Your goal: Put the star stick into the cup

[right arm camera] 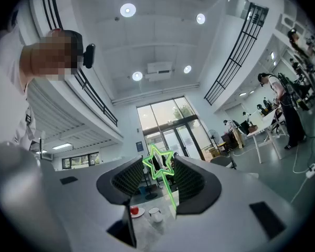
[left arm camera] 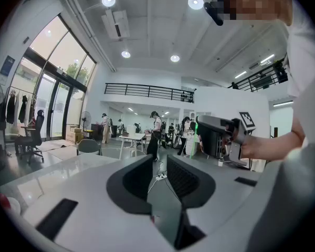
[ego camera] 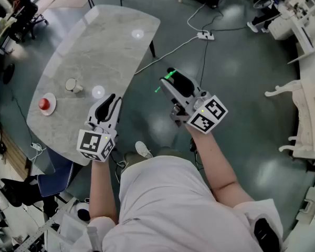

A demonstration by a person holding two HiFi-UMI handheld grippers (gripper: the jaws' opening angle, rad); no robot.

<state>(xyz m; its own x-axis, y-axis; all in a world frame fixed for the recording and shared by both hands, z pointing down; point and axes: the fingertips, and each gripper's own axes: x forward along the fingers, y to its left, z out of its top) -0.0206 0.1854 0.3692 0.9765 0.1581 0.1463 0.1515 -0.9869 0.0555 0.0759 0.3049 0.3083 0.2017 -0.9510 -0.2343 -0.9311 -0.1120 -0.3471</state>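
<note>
1. Over the floor just off the bench [ego camera: 105, 41], in the head view, the right tool [ego camera: 169, 77] carries the green star stick [ego camera: 170, 74]. It is well apart from the cup [ego camera: 71, 85], which stands on the bench. The left tool [ego camera: 114, 101] hangs over the bench's near edge.
2. Left gripper view: the left tool [left arm camera: 158, 164] has its jaws narrowly apart with nothing between them.
3. Right gripper view: the right tool [right arm camera: 158, 164] stands wide, pinching the star head, and the stick hangs down. The cup [right arm camera: 155, 214] lies ahead and below. I judge this to be the carry step. Next, the stick's end must come over the cup's mouth, go down into it, and be let go.
</note>
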